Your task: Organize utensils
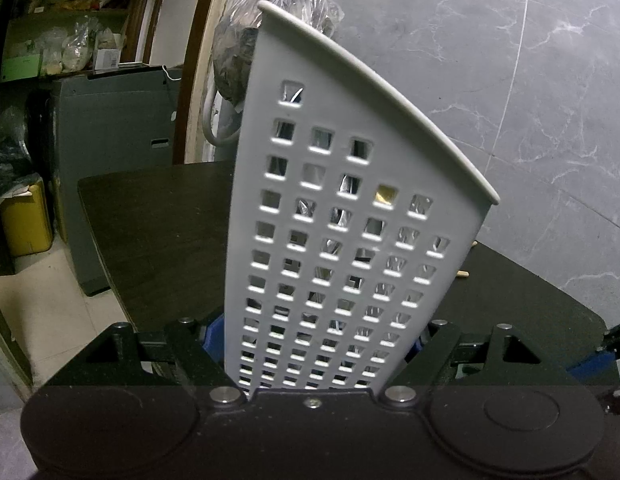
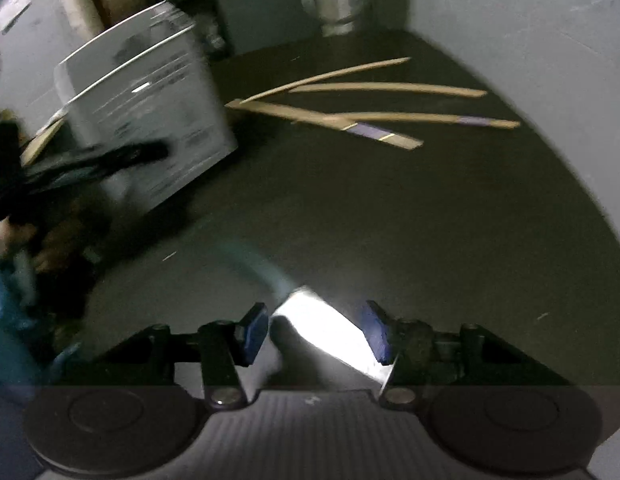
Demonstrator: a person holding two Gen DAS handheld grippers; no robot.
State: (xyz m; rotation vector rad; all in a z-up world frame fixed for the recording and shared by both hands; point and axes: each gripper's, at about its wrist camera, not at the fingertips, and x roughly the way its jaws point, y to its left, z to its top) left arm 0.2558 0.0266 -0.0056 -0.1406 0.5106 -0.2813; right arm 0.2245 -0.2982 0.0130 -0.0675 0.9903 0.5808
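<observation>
A white perforated utensil holder [image 1: 321, 216] stands upright on the dark table [image 1: 162, 232] and fills the left wrist view. My left gripper [image 1: 315, 344] is shut on its base, a blue pad [image 1: 213, 340] at each side. From the right wrist view the holder [image 2: 150, 120] shows blurred at the left, and several wooden chopsticks [image 2: 373, 132] lie loose on the table [image 2: 389, 220] beyond it. My right gripper [image 2: 315, 334] points down at the table. A bright white, blurred utensil [image 2: 329, 332] lies slantwise between its blue pads, touching the right pad [image 2: 375, 334], with a thin gap at the left one.
A metal pot [image 2: 337, 4] stands at the table's far edge. A grey marbled wall [image 1: 509, 80] rises behind, with a plastic bag [image 1: 278, 12] behind the holder. A grey cabinet [image 1: 122, 160] and a yellow container [image 1: 26, 220] stand left. A person's hand [image 2: 14, 236] shows at left.
</observation>
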